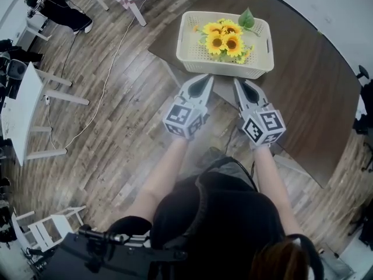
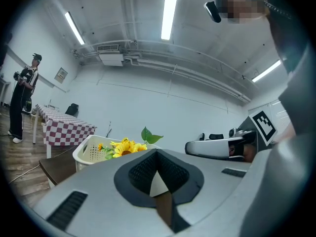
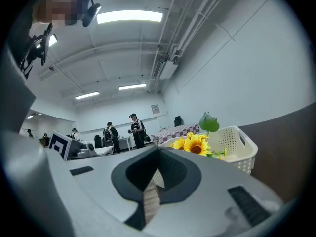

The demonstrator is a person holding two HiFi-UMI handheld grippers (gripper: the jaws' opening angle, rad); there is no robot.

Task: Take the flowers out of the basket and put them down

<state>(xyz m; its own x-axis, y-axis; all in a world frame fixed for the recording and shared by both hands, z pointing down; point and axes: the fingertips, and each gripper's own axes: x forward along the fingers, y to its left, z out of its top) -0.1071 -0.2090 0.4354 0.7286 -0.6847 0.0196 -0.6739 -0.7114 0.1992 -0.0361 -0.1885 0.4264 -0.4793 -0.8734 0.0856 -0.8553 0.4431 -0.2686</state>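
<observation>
- The sunflowers [image 1: 225, 38] are held in the white basket [image 1: 192, 50] on the table [image 1: 303, 92], at 12 o'clock.
- The left gripper [image 1: 203, 81] and right gripper [image 1: 240, 85] are held level, jaws closed, empty, at the basket's 6 o'clock.

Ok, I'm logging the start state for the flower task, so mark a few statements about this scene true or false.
1. The sunflowers lie in the white basket. True.
2. The left tool grips a flower. False: its jaws are shut on nothing.
3. The basket stands on the dark table. True.
4. The right tool reaches into the basket. False: it is short of the basket's near wall, shut and empty.
</observation>
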